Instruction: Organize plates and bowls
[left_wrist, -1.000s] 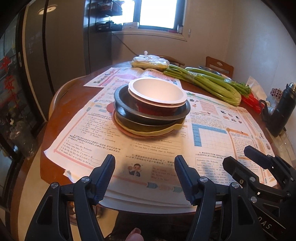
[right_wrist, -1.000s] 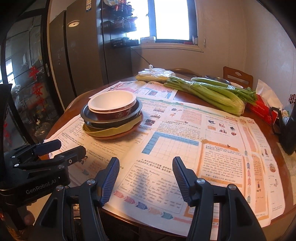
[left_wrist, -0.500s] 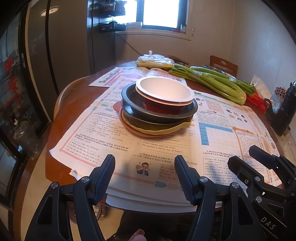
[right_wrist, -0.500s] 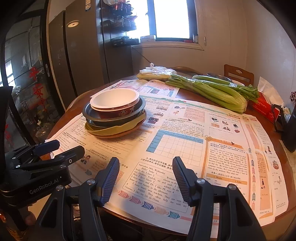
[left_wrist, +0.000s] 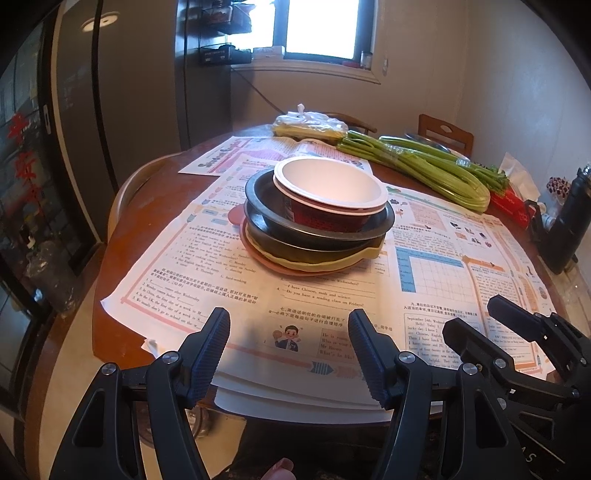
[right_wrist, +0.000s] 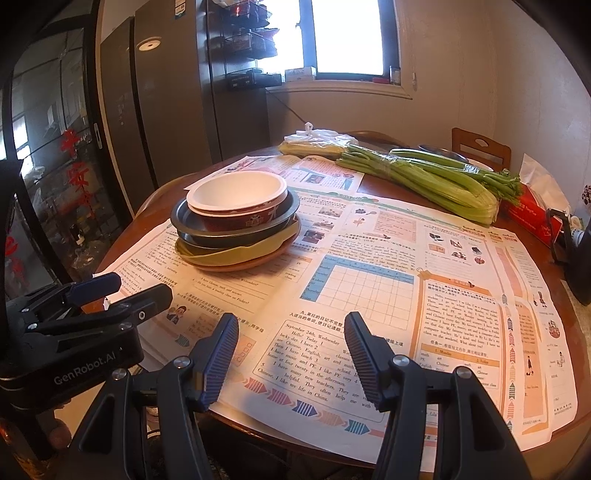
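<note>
A stack of dishes stands on the newspaper-covered round table (left_wrist: 118, 236). A red bowl with a white inside (left_wrist: 328, 184) (right_wrist: 236, 192) tops the stack. Two dark bowls (left_wrist: 266, 206) (right_wrist: 229, 240) sit under it, then a yellow plate (left_wrist: 369, 254) (right_wrist: 236, 254), then a pink plate (left_wrist: 236, 218) at the bottom. My left gripper (left_wrist: 288, 317) (right_wrist: 138, 286) hangs open over the table's near edge, short of the stack, with nothing between its fingers. My right gripper (right_wrist: 291, 317) (left_wrist: 474, 314) is open and empty too, to the right of the left one.
Celery stalks (left_wrist: 424, 166) and a plastic bag of food (left_wrist: 310, 125) lie at the back of the table. A black flask (left_wrist: 569, 221) and a red box (left_wrist: 513, 206) stand at the right edge. A wooden chair (left_wrist: 445, 133) is behind, and dark cabinets are on the left.
</note>
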